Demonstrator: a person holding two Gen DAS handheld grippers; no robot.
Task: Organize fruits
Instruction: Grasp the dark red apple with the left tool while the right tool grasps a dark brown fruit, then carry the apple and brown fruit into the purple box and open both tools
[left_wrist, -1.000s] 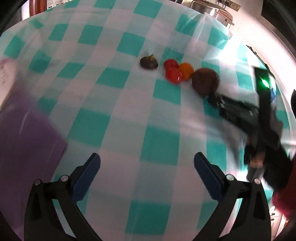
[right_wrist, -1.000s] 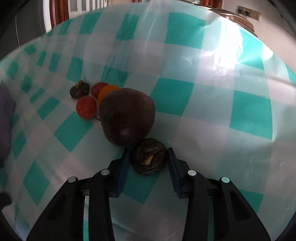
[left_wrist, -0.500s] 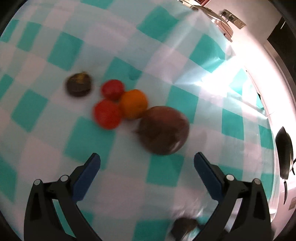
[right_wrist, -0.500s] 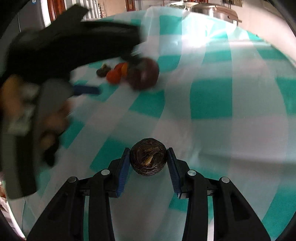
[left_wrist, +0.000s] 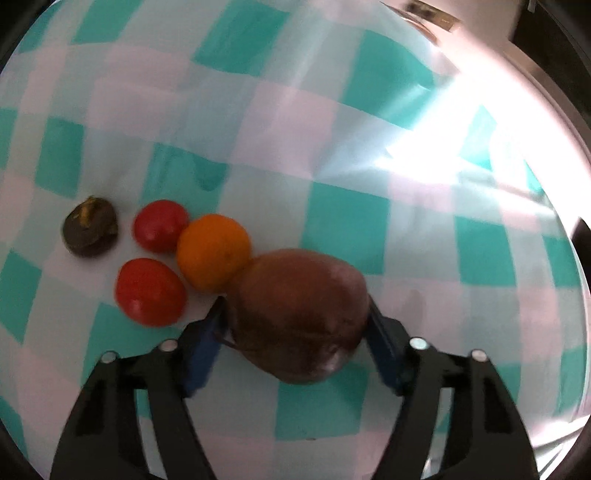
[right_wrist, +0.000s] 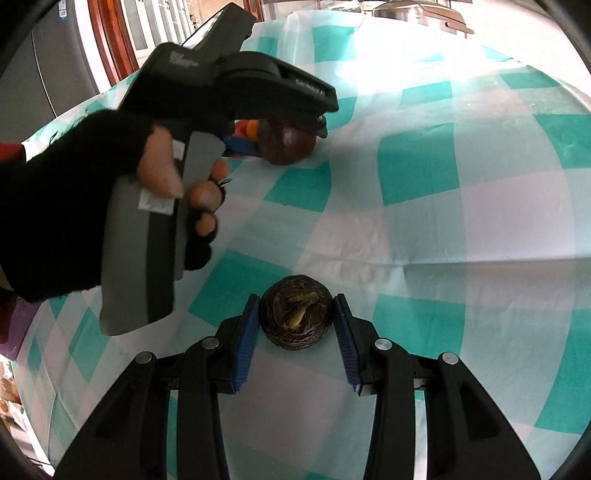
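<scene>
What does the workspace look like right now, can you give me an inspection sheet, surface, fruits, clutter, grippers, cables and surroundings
Surface: checked tablecloth, teal and white.
Job's things: large dark fruit; orange; two tomatoes; small dark fruit; second small dark fruit.
Clutter: nothing seen.
Grippers: left gripper closing around the large dark fruit; right gripper shut on the second small dark fruit.
Cables: nothing seen.
Surroundings: metal pot beyond the table; gloved hand.
</scene>
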